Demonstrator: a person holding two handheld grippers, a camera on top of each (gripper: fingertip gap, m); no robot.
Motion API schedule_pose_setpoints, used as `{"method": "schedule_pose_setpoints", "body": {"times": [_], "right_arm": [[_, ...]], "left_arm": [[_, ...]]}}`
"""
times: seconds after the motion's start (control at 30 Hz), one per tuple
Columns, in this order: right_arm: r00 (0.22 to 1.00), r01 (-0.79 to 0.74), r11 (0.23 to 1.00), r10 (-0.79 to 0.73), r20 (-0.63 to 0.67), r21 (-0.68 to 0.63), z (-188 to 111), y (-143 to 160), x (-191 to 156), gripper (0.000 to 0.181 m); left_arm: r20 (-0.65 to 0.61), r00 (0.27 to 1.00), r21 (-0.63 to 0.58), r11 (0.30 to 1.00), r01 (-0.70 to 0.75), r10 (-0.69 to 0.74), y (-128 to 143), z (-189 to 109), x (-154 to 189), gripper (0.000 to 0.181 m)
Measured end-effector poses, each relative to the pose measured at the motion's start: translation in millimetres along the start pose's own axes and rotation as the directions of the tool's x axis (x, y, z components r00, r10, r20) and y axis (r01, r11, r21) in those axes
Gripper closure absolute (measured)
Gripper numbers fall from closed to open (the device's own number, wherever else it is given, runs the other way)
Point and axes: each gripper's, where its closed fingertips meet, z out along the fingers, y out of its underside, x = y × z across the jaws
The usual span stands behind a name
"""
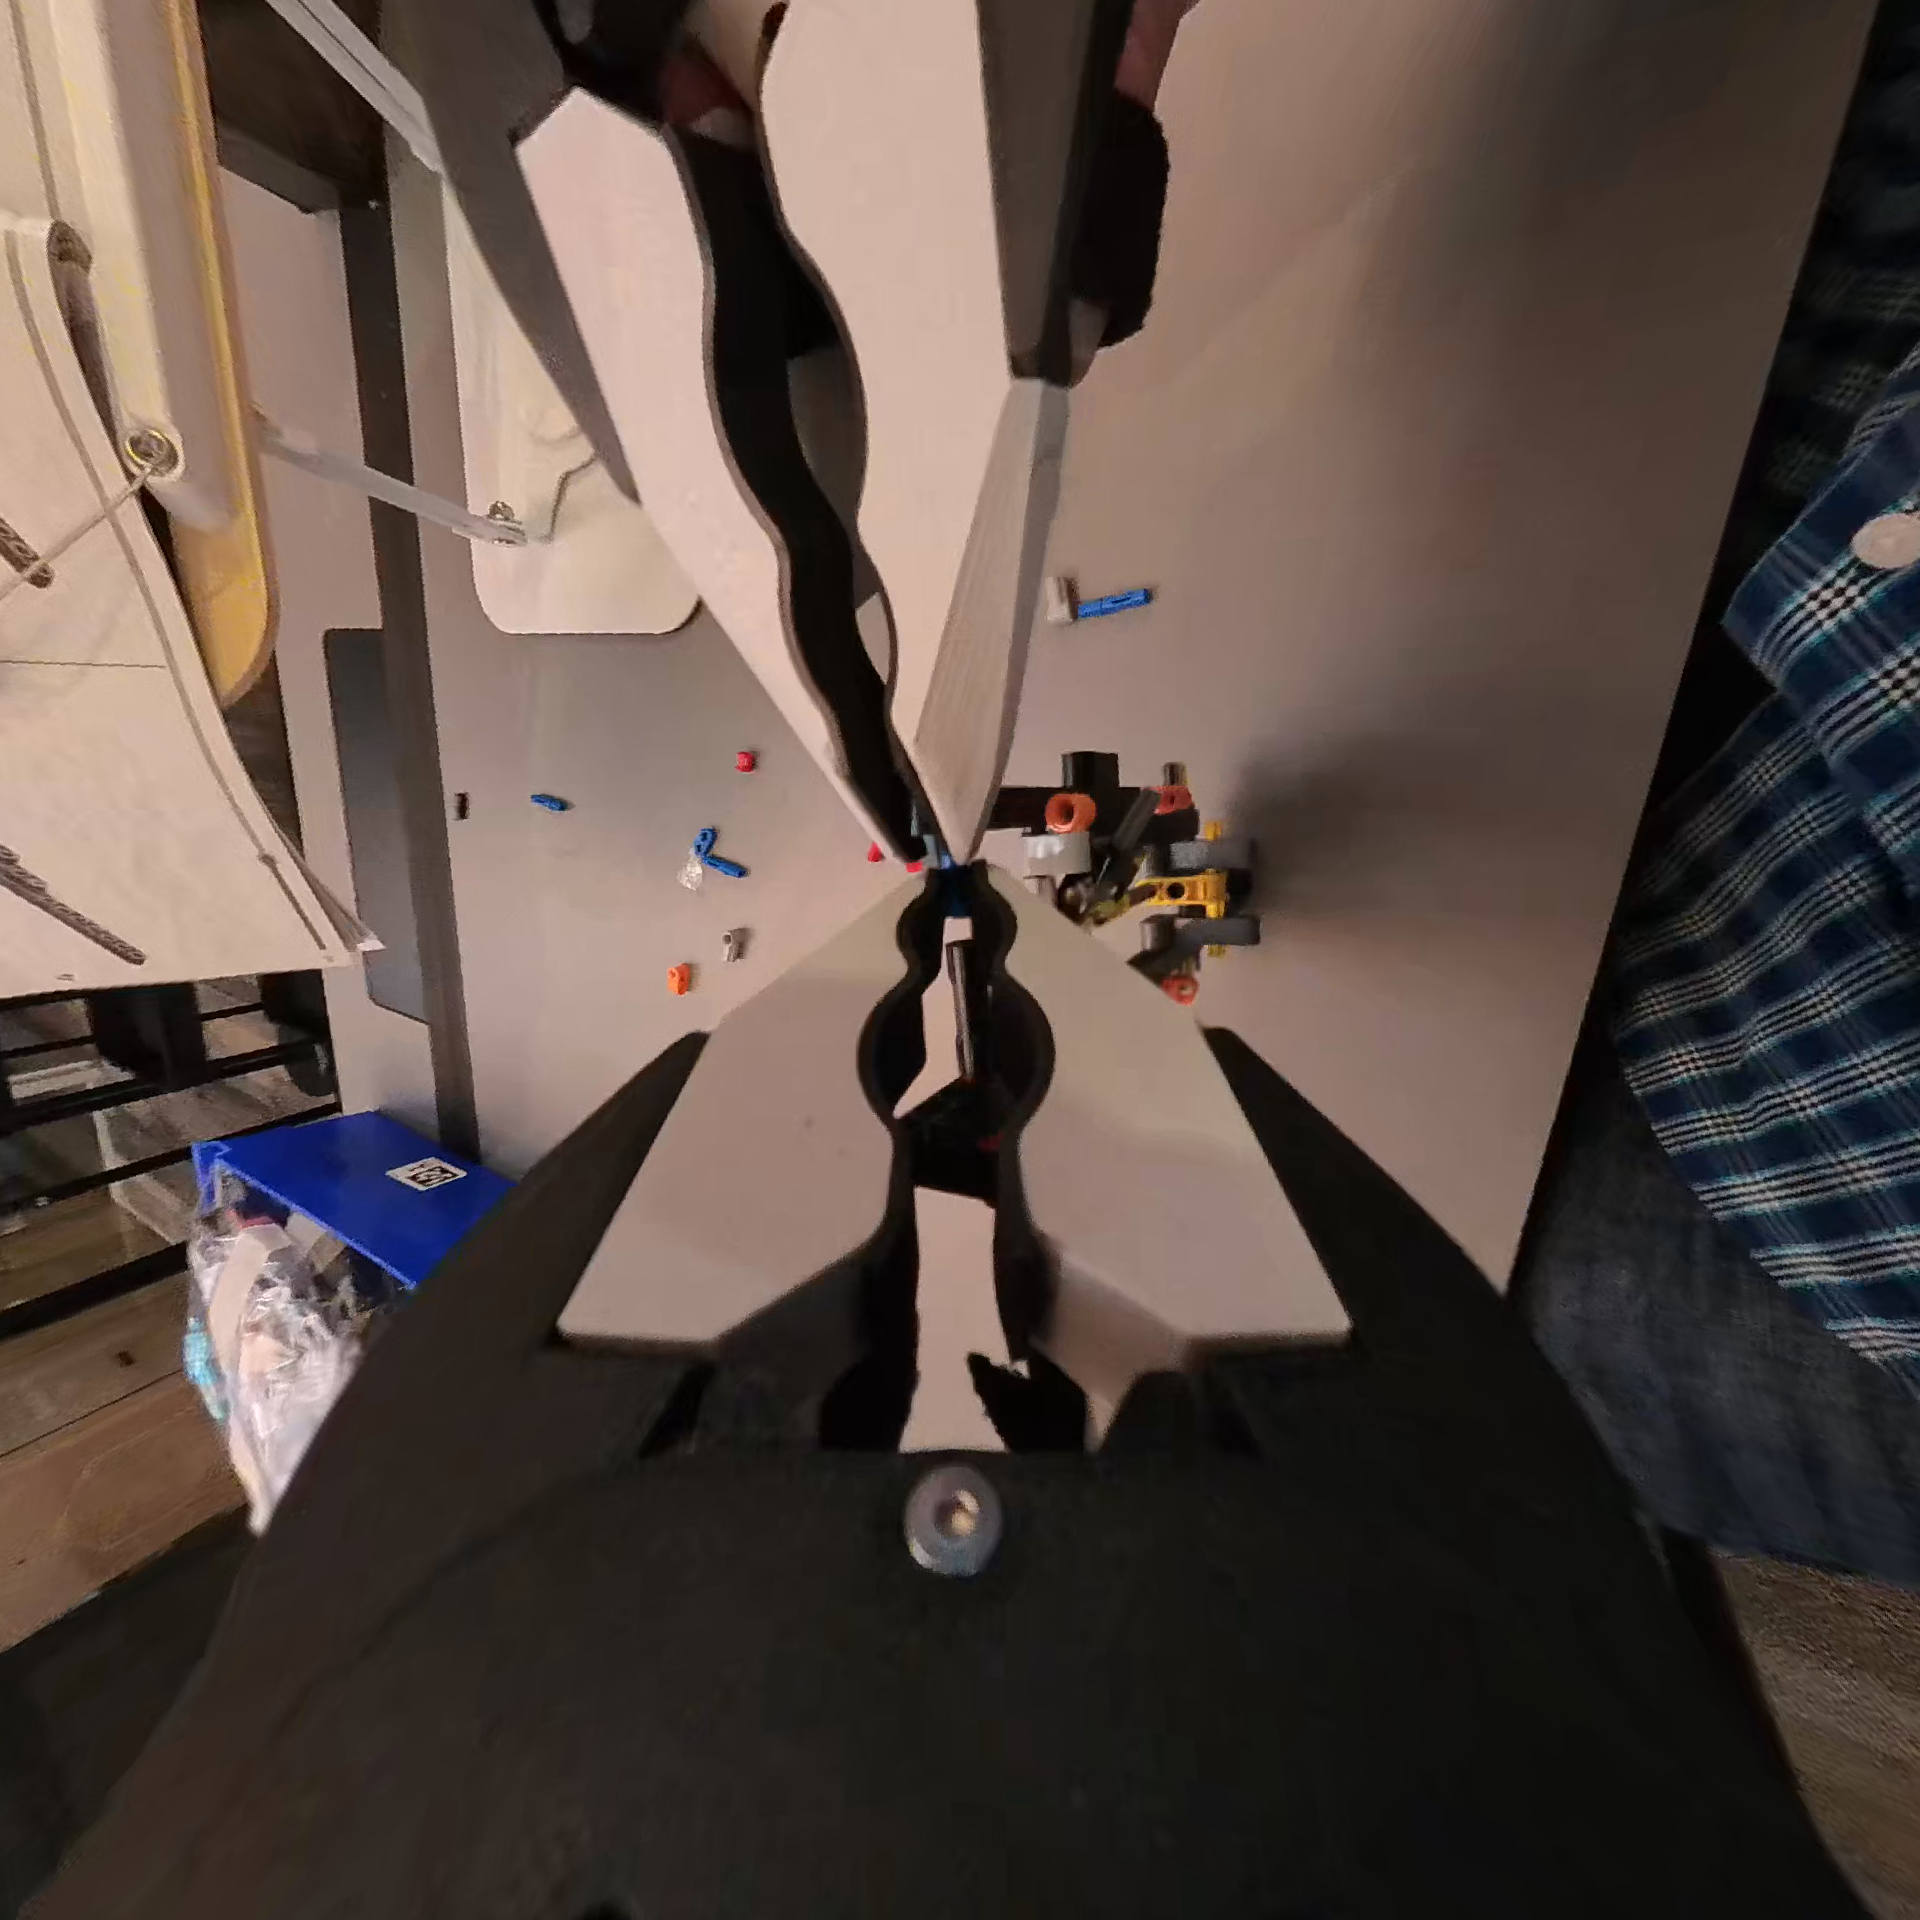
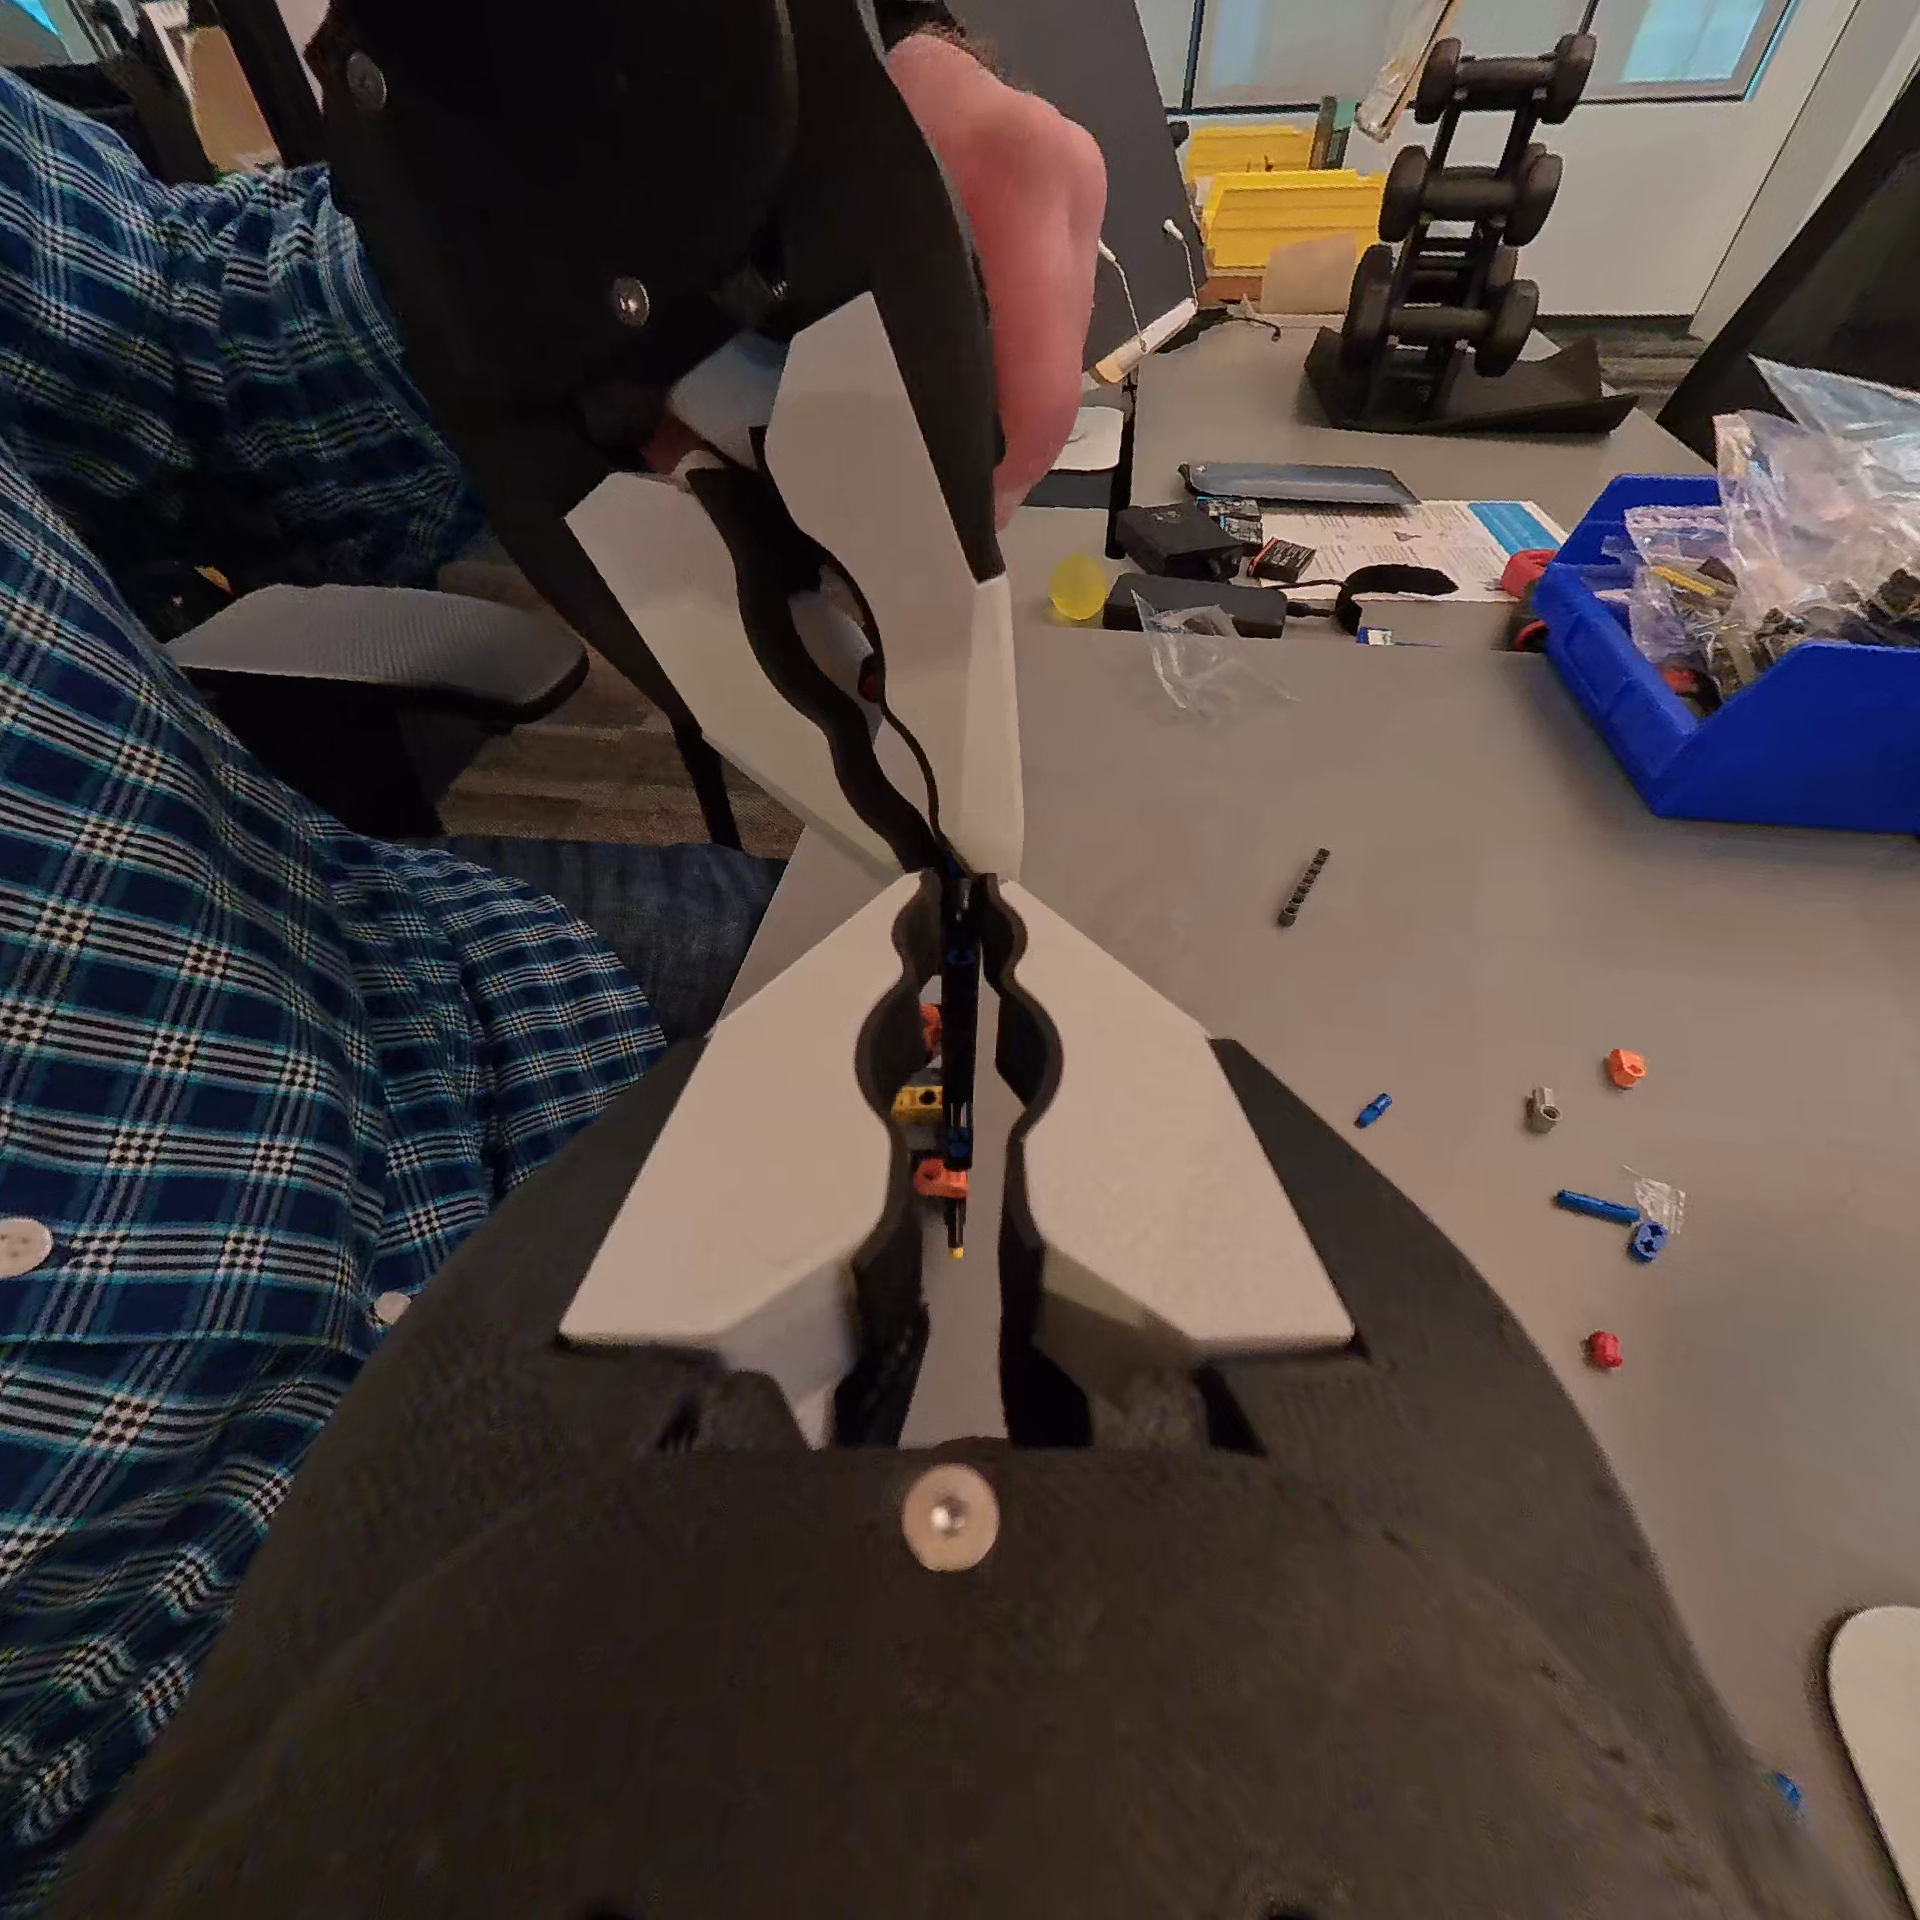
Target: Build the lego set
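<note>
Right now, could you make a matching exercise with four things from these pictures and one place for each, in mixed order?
Things
1. blue bin
2. dark beam
3. black beam
4. dumbbell rack

Places
A. between the right gripper's fingers
B. alone on the grey table
C. far end of the table
D. right side, holding plastic bags

Pairs: 1-D, 2-B, 3-A, 4-C

- A small white sticker (image 1: 427, 1175) with black marks is carried on the blue bin (image 1: 353, 1184) in the left wrist view; its writing is too blurred to be read.
- A printed sheet (image 2: 1444, 540) with a blue header is seen on the table (image 2: 1455, 935) in the right wrist view; its print is too small to be read.
</note>
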Motion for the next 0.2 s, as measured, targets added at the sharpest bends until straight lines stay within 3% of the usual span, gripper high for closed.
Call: {"method": "schedule_pose_setpoints", "body": {"times": [0.03, 0.2], "right_arm": [[1.0, 0.007, 1.0, -0.007, -0.005, -0.005, 0.0, -0.5, -0.2, 0.176], [0.999, 0.018, 0.999, -0.019, -0.032, -0.032, 1.5, 2.5, 3.9, 0.176]], "left_arm": [[0.008, 1.0, -0.014, 1.0, -0.022, 0.022, 0.4, -0.3, 0.0, 0.18], [0.039, 0.996, -0.066, 0.995, -0.077, 0.08, 4.4, 2.4, -4.0, 0.18]]}}
